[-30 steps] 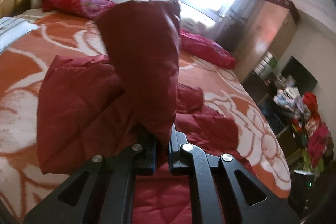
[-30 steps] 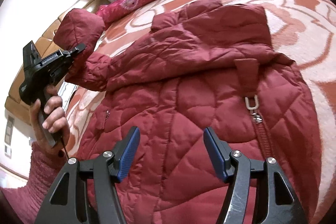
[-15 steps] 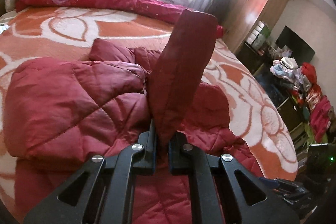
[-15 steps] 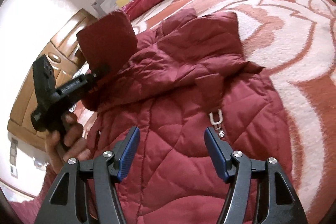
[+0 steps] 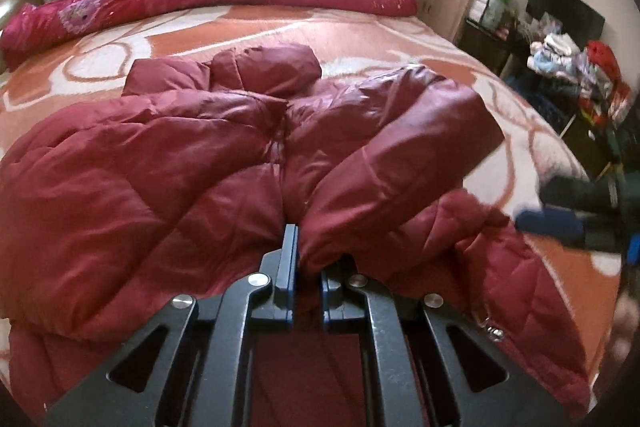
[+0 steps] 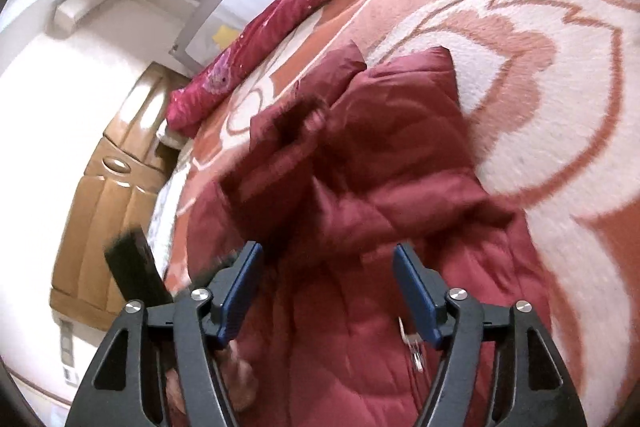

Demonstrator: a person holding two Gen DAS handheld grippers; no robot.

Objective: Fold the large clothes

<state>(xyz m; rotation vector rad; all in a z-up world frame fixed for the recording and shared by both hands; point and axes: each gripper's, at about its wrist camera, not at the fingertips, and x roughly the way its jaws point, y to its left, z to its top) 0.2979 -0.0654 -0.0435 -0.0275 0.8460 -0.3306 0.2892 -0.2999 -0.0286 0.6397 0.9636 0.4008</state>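
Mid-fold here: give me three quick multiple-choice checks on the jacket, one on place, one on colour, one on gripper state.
1. Where does the jacket lie?
A. on the bed's blanket
B. on the floor
C. in the wardrobe

2. What colour is the jacket?
A. navy
B. dark red
C. grey

3. How is the left gripper?
A. open above the jacket
B. shut on nothing
C. shut on the sleeve

Answers:
1 A, orange and white blanket shows all round it.
2 B, the quilted fabric is dark red in both views.
3 C, sleeve fabric bunches out from the closed jaws.
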